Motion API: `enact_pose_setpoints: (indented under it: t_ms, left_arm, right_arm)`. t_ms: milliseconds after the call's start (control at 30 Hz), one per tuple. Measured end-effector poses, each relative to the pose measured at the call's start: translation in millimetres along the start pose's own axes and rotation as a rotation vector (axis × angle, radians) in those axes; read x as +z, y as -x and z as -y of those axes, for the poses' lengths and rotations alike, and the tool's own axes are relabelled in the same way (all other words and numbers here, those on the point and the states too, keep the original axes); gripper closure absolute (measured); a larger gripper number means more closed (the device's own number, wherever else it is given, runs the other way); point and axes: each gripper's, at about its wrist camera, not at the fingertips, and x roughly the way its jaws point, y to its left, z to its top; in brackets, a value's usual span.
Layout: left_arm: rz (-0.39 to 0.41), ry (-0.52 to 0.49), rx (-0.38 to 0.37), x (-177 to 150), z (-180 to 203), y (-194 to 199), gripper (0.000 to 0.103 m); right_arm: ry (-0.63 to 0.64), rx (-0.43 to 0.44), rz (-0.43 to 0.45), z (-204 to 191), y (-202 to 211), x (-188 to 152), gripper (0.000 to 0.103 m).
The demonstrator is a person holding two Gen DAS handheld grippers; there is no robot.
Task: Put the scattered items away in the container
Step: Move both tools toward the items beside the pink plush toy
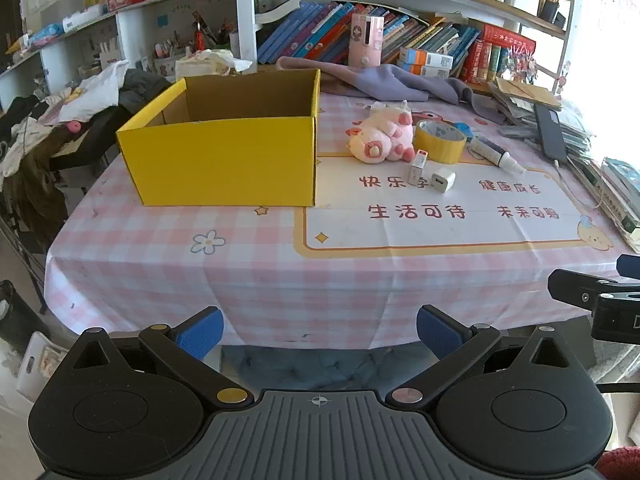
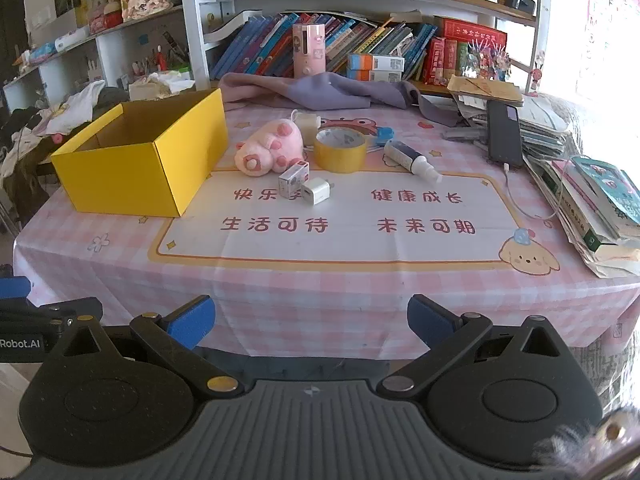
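An open yellow cardboard box [image 1: 224,160] [image 2: 132,176] stands on the left of the pink checked table. To its right lie a pink plush pig [image 1: 380,138] [image 2: 268,148], a roll of yellow tape [image 1: 440,142] [image 2: 340,150], a small white carton [image 1: 417,167] [image 2: 294,178], a white charger plug [image 1: 443,179] [image 2: 316,191] and a white spray bottle [image 1: 496,156] [image 2: 412,160]. My left gripper [image 1: 319,332] hangs open before the table's near edge, nothing between its blue pads. My right gripper [image 2: 311,322] is open too, equally far from the items.
A purple cloth [image 2: 320,92] lies at the back below shelves of books. A black phone [image 2: 504,132] with a cable rests on stacked books and papers [image 2: 592,200] along the right edge. Clothes [image 1: 80,104] pile up left of the table.
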Motion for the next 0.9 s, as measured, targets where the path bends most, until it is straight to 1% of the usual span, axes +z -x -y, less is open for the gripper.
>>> enact_pose_setpoints:
  t_ms: [100,167,300,500,667,767,900]
  left_arm:
    - [0.001,0.002,0.003,0,-1,1,0.000]
    - [0.003,0.002,0.006,1,-1,1,0.000]
    - [-0.003,-0.008,0.004,1,0,0,0.000]
    - [-0.001,-0.030,-0.003,3,3,-1,0.000]
    - [0.038,-0.096,-0.010,2,12,5,0.000]
    - [0.058,-0.124,-0.017,4,17,6,0.000]
    - [0.054,-0.135,-0.044,8,24,1,0.000]
  right_arm:
    - [0.022,-0.024,-0.005,-1,-2,1,0.000]
    - [0.034,-0.024,-0.002,1,-2,2,0.000]
    - [0.030,-0.008,0.006,3,-1,4,0.000]
    - [0.056,0.014,0.026,-2,3,4,0.000]
    - [0.087,-0.007,0.069,-1,6,3,0.001]
    - [0.076,0.001,0.071,0,6,3,0.001]
    - [0.089,0.003,0.064,1,4,4,0.001]
